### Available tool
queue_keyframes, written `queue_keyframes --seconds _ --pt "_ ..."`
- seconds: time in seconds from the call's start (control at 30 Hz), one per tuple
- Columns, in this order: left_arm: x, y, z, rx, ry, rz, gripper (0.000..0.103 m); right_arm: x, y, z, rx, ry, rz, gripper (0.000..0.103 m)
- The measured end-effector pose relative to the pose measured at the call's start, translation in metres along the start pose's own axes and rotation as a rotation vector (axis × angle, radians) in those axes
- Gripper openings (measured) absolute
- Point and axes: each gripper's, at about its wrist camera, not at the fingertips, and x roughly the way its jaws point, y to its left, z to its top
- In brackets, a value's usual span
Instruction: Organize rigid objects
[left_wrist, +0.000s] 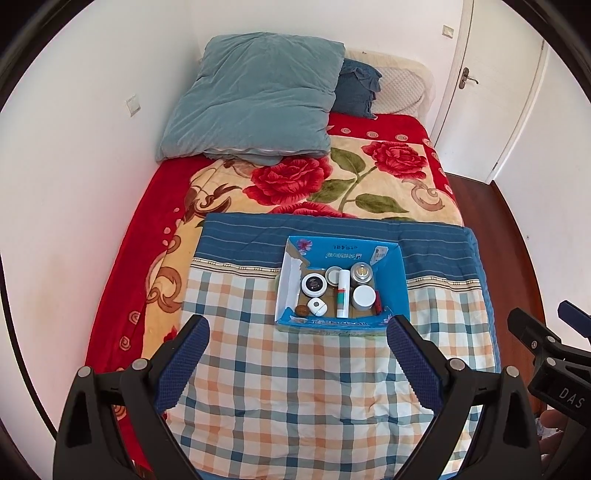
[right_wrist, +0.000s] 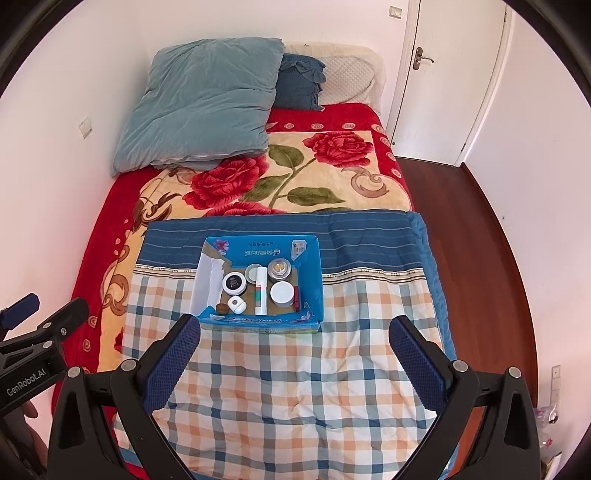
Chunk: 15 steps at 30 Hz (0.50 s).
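The left gripper (left_wrist: 297, 341) has its blue-padded fingers (left_wrist: 183, 363) spread wide, holding nothing, hovering above the checked quilt (left_wrist: 295, 387) on the near side of the box. The right gripper (right_wrist: 295, 341) matches it: fingers (right_wrist: 415, 363) wide apart, empty, also on the near side of the box.

The open blue cardboard box (left_wrist: 402, 273) sits on the quilt on the bed, and all the small rigid items appear to lie inside it. Against the box's near wall lie a small brown nut-like object (left_wrist: 301, 311) and a small white rounded device (left_wrist: 317, 306). A long white tube (left_wrist: 342, 293) lies down the middle. Beyond the device sits a round black-and-white tin (left_wrist: 313, 285); to the tube's right are a white-lidded jar (left_wrist: 363, 297) and, toward the box's far wall, a silver can (left_wrist: 361, 272).

Judgement: the items look sorted already, or a pick is just starting. For a clean pick, come straight down over one item, fingers straddling it, starting nearest the near wall so neighbours are not knocked.
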Motion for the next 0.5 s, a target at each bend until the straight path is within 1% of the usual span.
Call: queue_keyframes --seconds 0.5 --pt "-0.0033 0.0026 0.0057 -0.009 -0.012 0.007 0.098 -0.0010 0.0004 0.0012 0.012 -0.007 -0.001 0.103"
